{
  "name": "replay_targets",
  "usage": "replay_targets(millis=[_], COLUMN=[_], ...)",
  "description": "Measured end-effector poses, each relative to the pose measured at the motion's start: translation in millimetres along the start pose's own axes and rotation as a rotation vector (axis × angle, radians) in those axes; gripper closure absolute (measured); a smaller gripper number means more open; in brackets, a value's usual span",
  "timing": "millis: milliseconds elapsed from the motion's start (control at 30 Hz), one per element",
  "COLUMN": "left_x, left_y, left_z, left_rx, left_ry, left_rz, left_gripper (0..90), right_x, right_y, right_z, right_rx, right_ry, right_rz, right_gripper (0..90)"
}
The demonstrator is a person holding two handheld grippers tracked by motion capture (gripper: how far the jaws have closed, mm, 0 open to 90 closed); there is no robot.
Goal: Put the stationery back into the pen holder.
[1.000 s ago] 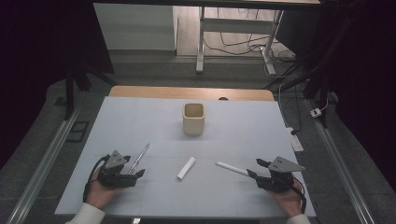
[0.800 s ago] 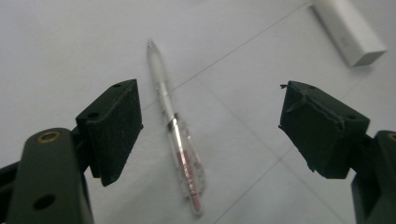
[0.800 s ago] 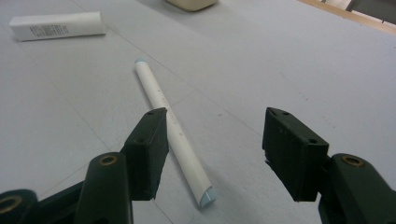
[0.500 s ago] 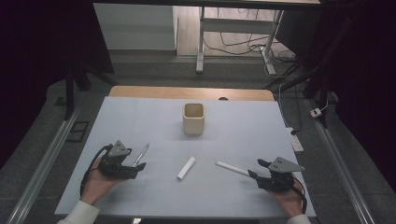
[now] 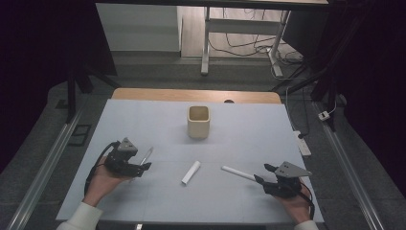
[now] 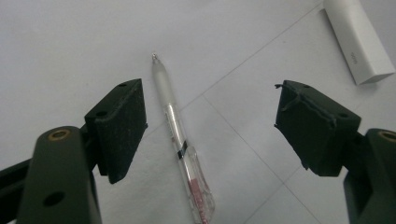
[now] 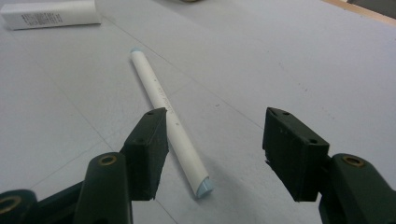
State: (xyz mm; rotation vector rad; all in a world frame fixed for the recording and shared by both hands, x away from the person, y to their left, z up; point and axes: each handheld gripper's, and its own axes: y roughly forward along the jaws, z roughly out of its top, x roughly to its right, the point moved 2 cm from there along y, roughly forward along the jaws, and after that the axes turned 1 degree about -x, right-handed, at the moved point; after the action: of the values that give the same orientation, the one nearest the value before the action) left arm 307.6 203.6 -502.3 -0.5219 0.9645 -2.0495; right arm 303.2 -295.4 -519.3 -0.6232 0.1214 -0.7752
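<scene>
Pale grey table top [image 5: 239, 139], dim room behind: left gripper [image 6: 210, 126], jaws apart, straddles a clear pen [image 6: 180, 144] lying nearer one jaw, which risks rolling away; right gripper [image 7: 212, 149], jaws apart, straddles a white marker [image 7: 163, 109], same hazard.

Item count on the table [image 5: 249, 129]:

- Cups: one beige square cup [image 5: 198, 121], far centre.
- Clear pens: one clear pen [image 5: 145, 156] [image 6: 182, 142], near left.
- White pens: one white pen [image 5: 237, 173] [image 7: 168, 120] with pale blue ends, near right.
- White tubes: one short white tube [image 5: 190, 172] [image 6: 358, 39] [image 7: 50, 14], near centre.
- Grippers: two, the left gripper [image 5: 137, 169] [image 6: 208, 126] and the right gripper [image 5: 263, 174] [image 7: 212, 149].
- Hands: two, one behind each gripper.
</scene>
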Motion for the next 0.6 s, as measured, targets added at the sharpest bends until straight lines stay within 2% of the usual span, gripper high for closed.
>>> replay_targets(millis=[333, 600], left_x=[-8.3, -17.7], left_y=[8.7, 26.9], left_z=[15.7, 25.7], left_rx=[-0.032, -0.086], left_ry=[-0.015, -0.032], left_rz=[0.024, 0.040], left_gripper=[24.9, 25.3], right_x=[-0.9, -0.2], right_y=[-0.1, -0.5], right_z=[0.0, -2.4], right_rx=[-0.008, -0.015], right_ry=[-0.007, -0.001], right_rz=[-0.004, -0.008], right_gripper=[40.2, 40.1])
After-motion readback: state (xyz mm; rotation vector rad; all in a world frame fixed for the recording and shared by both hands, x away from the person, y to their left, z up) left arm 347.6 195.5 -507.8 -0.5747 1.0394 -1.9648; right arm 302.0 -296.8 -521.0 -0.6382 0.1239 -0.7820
